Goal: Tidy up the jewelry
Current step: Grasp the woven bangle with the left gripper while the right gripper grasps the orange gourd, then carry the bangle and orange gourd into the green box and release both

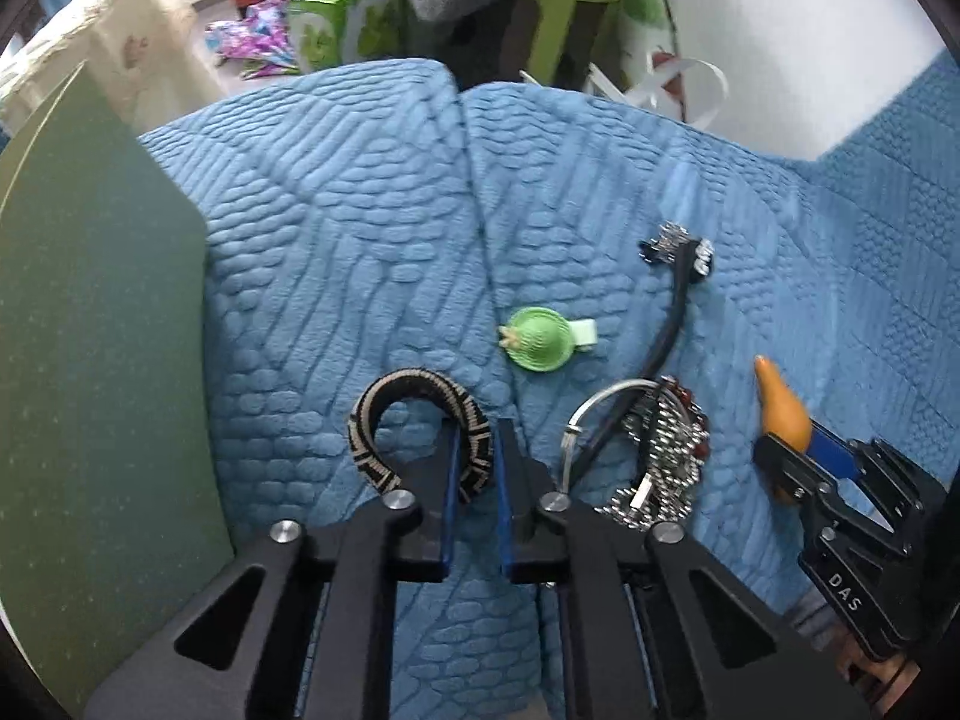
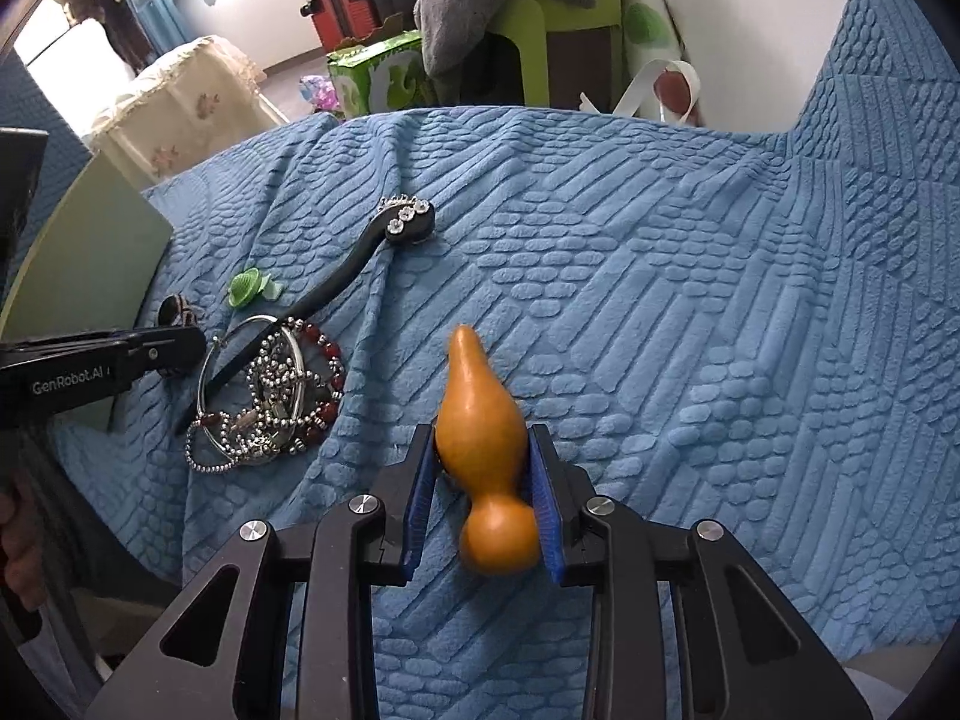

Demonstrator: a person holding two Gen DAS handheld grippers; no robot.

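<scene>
My left gripper (image 1: pixel 477 456) is shut on a black-and-beige woven bangle (image 1: pixel 408 420), gripping its right side on the blue quilted cover (image 1: pixel 360 240). My right gripper (image 2: pixel 483 474) is shut on an orange gourd-shaped ornament (image 2: pixel 480 420), which also shows in the left wrist view (image 1: pixel 780 414). A tangle of silver bead chains, a silver hoop and red beads (image 1: pixel 654 456) lies between the grippers, and shows in the right wrist view (image 2: pixel 270 396). A green hat-shaped clip (image 1: pixel 540 339) and a black rhinestone hair stick (image 1: pixel 672 312) lie beyond.
A green board (image 1: pixel 102 330) lies at the left on the cover. Behind the cover's far edge stand a green box (image 1: pixel 348 18), a green stool (image 2: pixel 558 36) under a grey towel, and a cream-covered piece of furniture (image 2: pixel 180 108).
</scene>
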